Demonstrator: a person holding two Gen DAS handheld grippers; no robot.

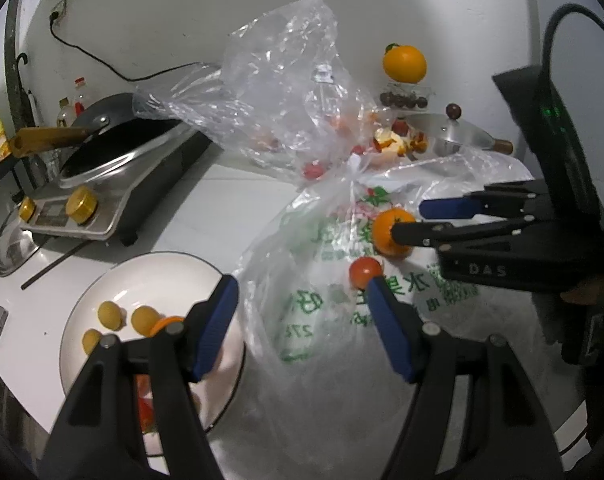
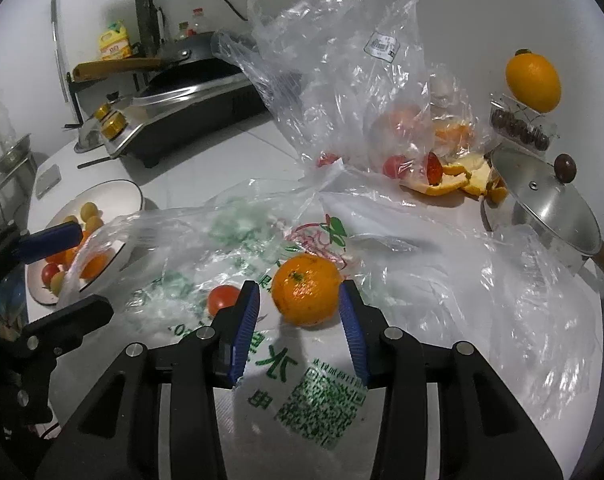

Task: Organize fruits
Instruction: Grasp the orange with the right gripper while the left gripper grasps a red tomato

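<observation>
An orange mandarin (image 2: 306, 290) lies on a flattened white plastic bag with green print (image 2: 402, 280). My right gripper (image 2: 299, 289) straddles it: the right pad touches its side, the left pad stands just clear, so the jaws are open. A small red tomato (image 2: 222, 298) sits left of that gripper. In the left wrist view my left gripper (image 1: 300, 290) hovers open over the bag (image 1: 322, 320), holding nothing, with the tomato (image 1: 365, 272) at its right fingertip. The right gripper (image 1: 408, 220) comes in from the right around the mandarin (image 1: 382, 228). A white plate (image 1: 102, 280) holds small yellow fruits and tomatoes.
An induction cooker with a black pan (image 1: 114, 152) stands at the back left. A crumpled clear bag (image 2: 342, 80) holds tomatoes. Orange peel (image 2: 454, 184), a lidded steel pot (image 2: 550, 204) and a large orange (image 2: 534, 80) on a clear box are at the right.
</observation>
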